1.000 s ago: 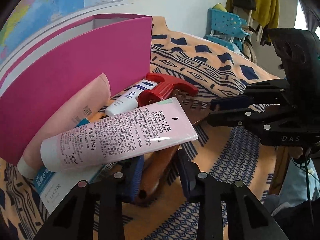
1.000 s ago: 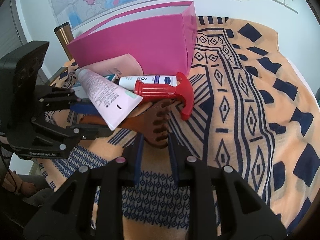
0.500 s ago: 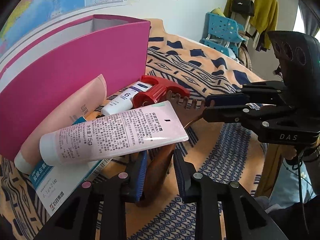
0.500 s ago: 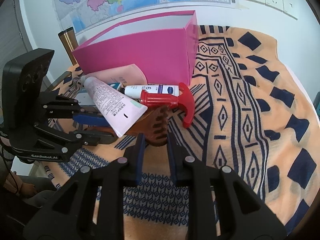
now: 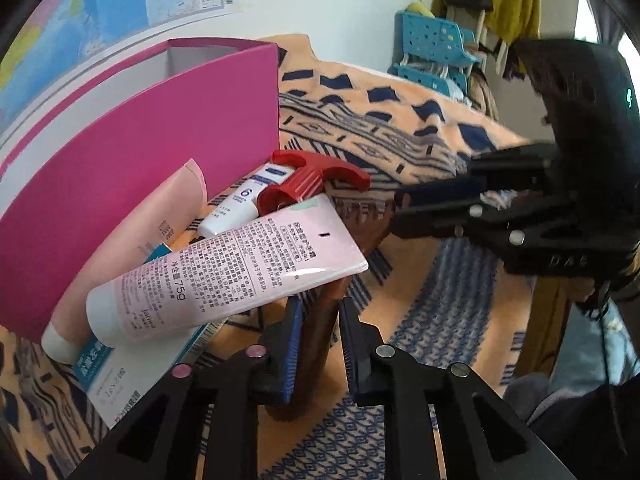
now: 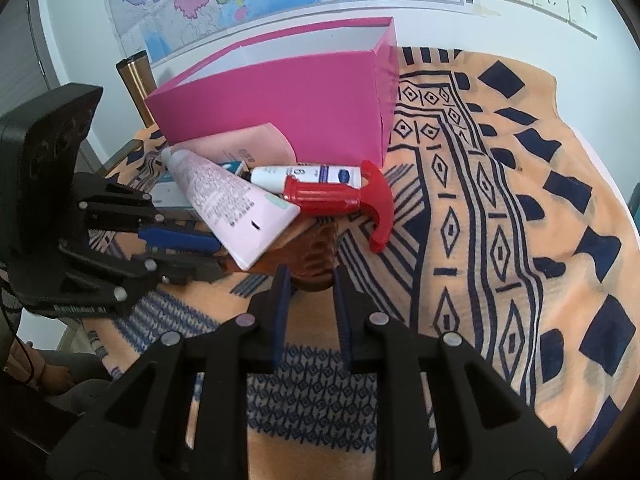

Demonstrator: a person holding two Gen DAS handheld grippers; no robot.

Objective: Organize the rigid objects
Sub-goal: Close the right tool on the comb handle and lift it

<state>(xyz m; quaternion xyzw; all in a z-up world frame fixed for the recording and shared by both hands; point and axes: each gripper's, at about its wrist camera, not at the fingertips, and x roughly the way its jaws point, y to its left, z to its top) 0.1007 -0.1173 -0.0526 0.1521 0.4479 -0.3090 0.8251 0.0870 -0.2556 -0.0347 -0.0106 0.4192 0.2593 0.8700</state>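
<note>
Left gripper (image 5: 318,332) jaws closing; right gripper (image 6: 309,300) narrow, both angled down

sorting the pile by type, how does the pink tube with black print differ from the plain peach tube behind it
The printed pink tube is covered in dense black text; the peach tube shows only a small patch of print. The printed pink tube lies on top of the pile, its flat end over the brown comb; the peach tube leans against the pink box. The printed one looks shorter. Both are squeeze tubes with white caps.
</note>
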